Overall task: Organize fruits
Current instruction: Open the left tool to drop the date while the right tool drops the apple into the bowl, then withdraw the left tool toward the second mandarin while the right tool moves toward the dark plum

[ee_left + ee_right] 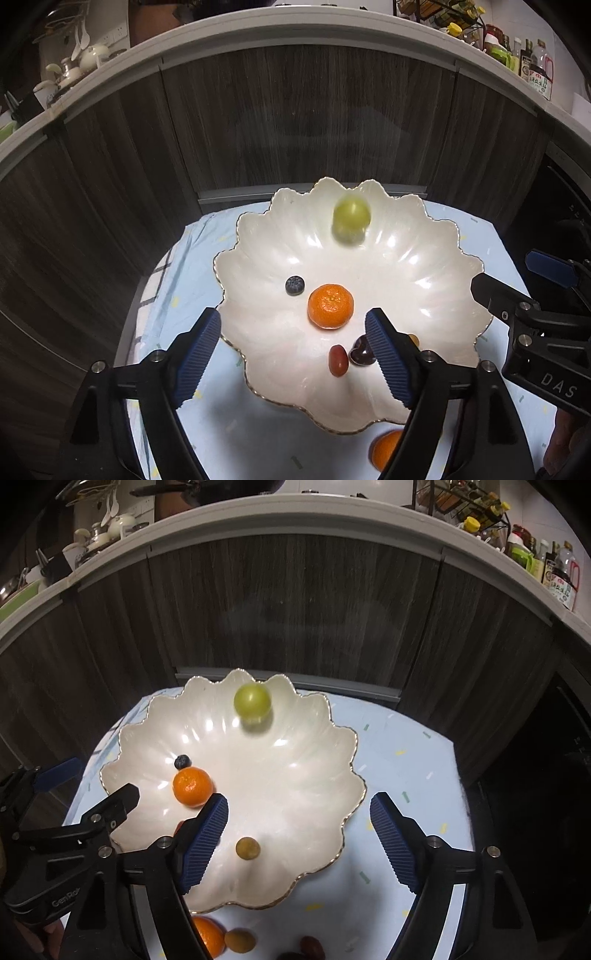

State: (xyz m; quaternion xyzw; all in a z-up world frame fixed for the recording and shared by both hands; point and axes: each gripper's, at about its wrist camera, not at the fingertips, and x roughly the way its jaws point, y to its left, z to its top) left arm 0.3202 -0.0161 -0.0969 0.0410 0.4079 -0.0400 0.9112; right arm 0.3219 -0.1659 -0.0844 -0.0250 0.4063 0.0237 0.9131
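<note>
Left gripper (pixel 293 345) gapes wide, empty, over the plate (pixel 424 266); right gripper (pixel 299 830) likewise.

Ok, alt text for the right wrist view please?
Open right gripper hovers over a scalloped white gold-rimmed bowl holding a green grape, an orange mandarin, a dark blueberry and a small olive-yellow fruit; more fruit lies on the pale blue cloth.

Bare porcelain is lying open across the right half of the scalloped plate (pixel 332 738). A mandarin (pixel 192 787) and blueberry (pixel 182 762) are crowding its left edge; a green grape (pixel 252 700) is blocking its far rim.
</note>
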